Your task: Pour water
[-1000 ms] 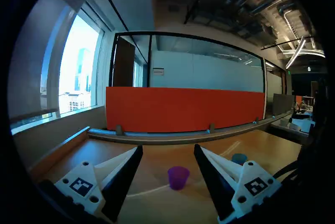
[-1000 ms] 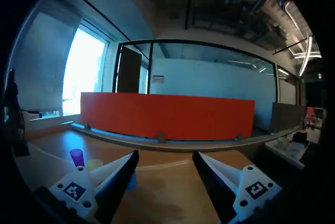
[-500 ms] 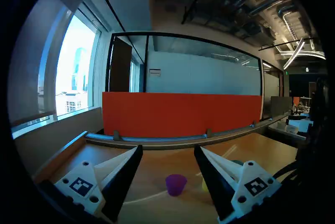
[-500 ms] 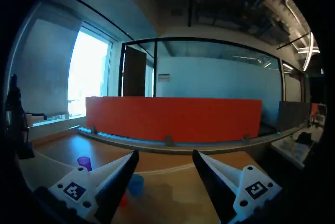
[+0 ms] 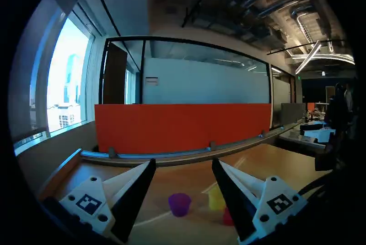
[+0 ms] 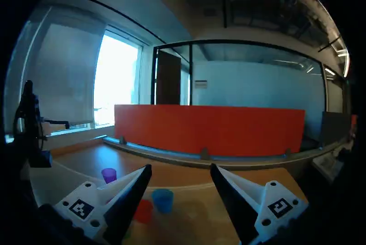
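left gripper (image 5: 183, 160) and right gripper (image 6: 180, 166) gape wide, empty; small purple plastic cup (image 5: 179, 204) stands ahead, below the left one.

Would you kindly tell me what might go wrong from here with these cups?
The red cup and blue cup stand close together, so the open right gripper could knock one while reaching for the other. In the left gripper view, a finger of the open left gripper partly hides the red cup beside the yellow cup; a misjudged grasp might tip it.
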`<state>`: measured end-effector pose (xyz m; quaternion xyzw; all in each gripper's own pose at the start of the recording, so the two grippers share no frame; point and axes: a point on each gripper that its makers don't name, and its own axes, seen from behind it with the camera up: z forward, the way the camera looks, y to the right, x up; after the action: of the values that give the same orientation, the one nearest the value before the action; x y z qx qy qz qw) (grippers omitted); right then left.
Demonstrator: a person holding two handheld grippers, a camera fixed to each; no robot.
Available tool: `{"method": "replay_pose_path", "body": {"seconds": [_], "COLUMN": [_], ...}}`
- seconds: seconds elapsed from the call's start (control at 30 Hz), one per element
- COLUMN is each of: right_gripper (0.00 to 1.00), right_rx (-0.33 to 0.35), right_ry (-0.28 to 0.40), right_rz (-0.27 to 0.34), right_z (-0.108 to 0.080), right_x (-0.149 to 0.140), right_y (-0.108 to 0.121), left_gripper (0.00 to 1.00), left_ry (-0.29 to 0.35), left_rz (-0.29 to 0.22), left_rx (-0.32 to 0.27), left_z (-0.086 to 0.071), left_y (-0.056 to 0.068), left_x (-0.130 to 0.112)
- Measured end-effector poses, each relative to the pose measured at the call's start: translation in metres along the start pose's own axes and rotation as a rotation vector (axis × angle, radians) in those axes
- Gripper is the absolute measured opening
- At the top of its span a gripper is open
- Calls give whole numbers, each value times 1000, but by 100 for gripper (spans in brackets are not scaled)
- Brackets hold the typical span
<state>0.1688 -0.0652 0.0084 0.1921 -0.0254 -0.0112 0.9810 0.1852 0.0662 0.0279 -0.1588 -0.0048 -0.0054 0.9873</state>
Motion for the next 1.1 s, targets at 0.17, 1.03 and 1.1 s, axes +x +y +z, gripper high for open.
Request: {"method": "replay_pose_path", "body": {"seconds": [0.17,1.03,1.1], "right_gripper": [99,99,99], "right_rx": [81,243,247], "right_ry": [-2,-42,-52], "right_rz": [1,-54,-59], "right_z": [-2,-5,-5], "right_x": [2,-3,-5], "right_y": [-14,-34,-34], "left_gripper": [90,90,90], "left_ry": [17,-15,-31], "left_rz": [-1,11,19], "left_rx": [-74,-412,-445], "left_z": [2,1,-1], "left_y": [17,93,101], "left_x": [5,-7,-15]}}
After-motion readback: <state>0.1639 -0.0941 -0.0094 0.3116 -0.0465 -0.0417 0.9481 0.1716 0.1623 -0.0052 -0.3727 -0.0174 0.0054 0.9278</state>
